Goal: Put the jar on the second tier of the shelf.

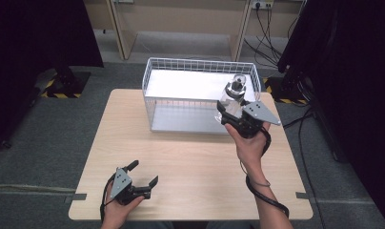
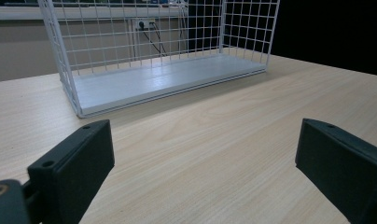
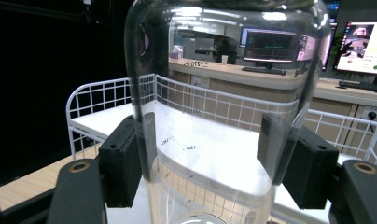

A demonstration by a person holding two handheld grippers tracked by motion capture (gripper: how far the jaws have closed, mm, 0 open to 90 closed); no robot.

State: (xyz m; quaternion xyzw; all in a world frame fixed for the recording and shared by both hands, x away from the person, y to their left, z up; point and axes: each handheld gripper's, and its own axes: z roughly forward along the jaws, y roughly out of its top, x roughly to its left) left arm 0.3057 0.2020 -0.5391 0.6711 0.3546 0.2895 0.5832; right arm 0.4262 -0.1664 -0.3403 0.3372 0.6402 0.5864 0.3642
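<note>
Over the basket (image 1: pixel 155 76), a clear jar (image 1: pixel 234 93) is held up.
Right tongs (image 1: pixel 231 114) squeeze the jar at the basket's right end. Left tongs (image 1: pixel 144 174) rest wide open, empty, low on the counter (image 1: pixel 190 162).

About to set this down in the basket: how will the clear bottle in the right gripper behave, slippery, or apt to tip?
The clear bottle looks smooth and glossy, so probably slippery between the right gripper pads. It seems empty, likely light. Tall and narrow-necked, it may tip or roll on the wire basket floor.
</note>
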